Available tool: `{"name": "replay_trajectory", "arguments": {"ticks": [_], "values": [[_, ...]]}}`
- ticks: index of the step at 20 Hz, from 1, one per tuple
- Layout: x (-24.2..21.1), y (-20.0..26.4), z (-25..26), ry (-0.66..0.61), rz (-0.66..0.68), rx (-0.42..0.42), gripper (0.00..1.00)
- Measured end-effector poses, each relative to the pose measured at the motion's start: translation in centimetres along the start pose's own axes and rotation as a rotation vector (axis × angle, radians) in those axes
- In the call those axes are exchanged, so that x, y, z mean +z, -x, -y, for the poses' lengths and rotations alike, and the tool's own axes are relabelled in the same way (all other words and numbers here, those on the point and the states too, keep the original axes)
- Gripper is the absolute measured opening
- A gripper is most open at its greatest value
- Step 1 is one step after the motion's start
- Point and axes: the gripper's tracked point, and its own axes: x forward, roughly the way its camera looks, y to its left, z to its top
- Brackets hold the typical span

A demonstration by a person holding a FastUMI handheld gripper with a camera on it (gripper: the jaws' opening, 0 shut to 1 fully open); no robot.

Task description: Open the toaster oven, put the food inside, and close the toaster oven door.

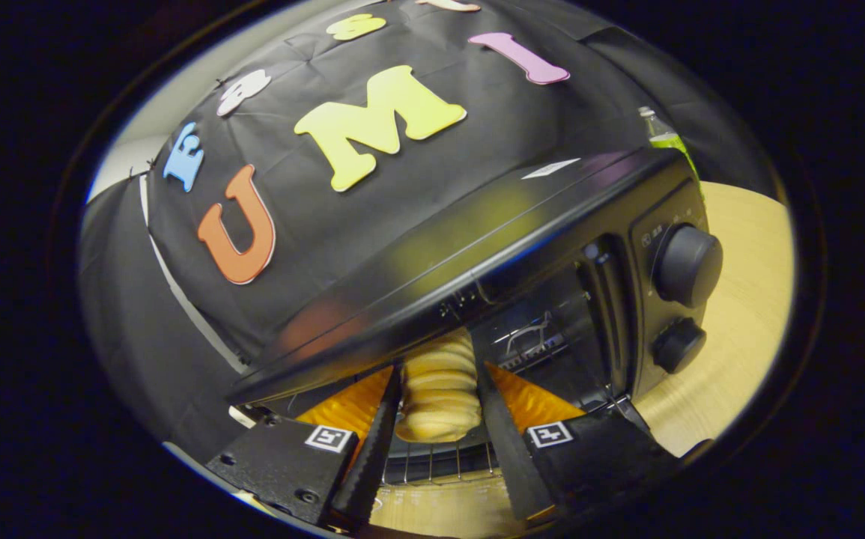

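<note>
A black toaster oven [477, 232] stands on the wooden table [747, 314], tilted in my view, and its front is open. A pale ridged bread roll [439, 389] sits between my fingers, with both fingers pressing its sides. My gripper [439, 370] is shut on the roll at the oven's mouth, with the fingertips just under the oven's top edge. Below the roll lies the wire rack [432, 464]. The roll's far end reaches into the dark cavity. I cannot tell whether the roll touches the rack.
Two round black knobs, a large one [687, 263] above a small one [675, 344], sit on the oven's right panel. A green bottle [664, 138] stands behind the oven's right corner. Bare wooden table lies right of the oven.
</note>
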Motion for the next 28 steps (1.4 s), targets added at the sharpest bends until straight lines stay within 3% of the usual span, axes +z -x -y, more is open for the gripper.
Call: {"name": "replay_trajectory", "arguments": {"ticks": [4,7,10,15,21,28], "values": [[0.3,1.0,-0.2,-0.060,0.000,0.026,0.88],[0.5,2.1,0.0,-0.078,-0.004,0.012,0.93],[0.4,4.0,-0.1,-0.062,0.004,-0.005,0.94],[-2.0,7.9,0.6,0.061,-0.073,-0.053,1.00],[-5.5,12.0,1.0,0.186,-0.145,-0.065,1.00],[-11.8,15.5,1.2,0.294,-0.327,-0.105,1.00]]}}
